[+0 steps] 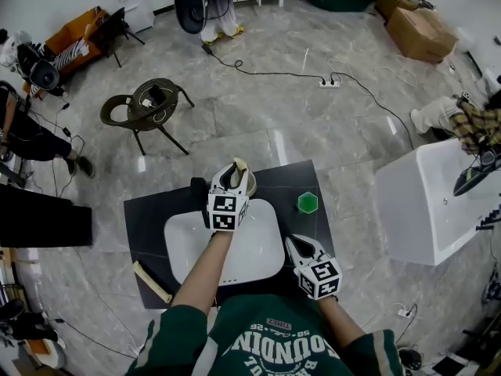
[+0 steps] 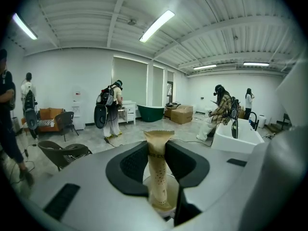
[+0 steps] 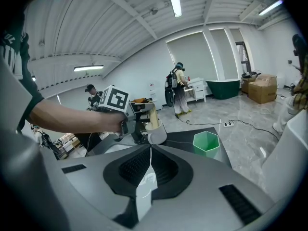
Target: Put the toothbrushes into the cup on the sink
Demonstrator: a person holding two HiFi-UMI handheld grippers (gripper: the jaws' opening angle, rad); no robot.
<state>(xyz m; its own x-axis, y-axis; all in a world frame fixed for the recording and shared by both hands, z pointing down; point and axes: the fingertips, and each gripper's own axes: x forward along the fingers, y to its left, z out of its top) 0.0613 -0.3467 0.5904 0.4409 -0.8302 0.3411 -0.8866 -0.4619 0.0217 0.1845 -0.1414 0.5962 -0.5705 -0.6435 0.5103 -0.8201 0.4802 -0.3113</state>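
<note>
**Left claw (image 2: 158, 150) clamped on a wrapped toothbrush (image 2: 160, 186)**
The left gripper view shows its lower end inside the white cup (image 2: 173, 189) (the head view hides this). The right claw (image 3: 150, 148), jaws together, sits at the sink's (image 1: 258, 249) 4 o'clock.

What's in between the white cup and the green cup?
Nothing: only bare black countertop lies between the white cup and the green cup, seen in the right gripper view.
</note>
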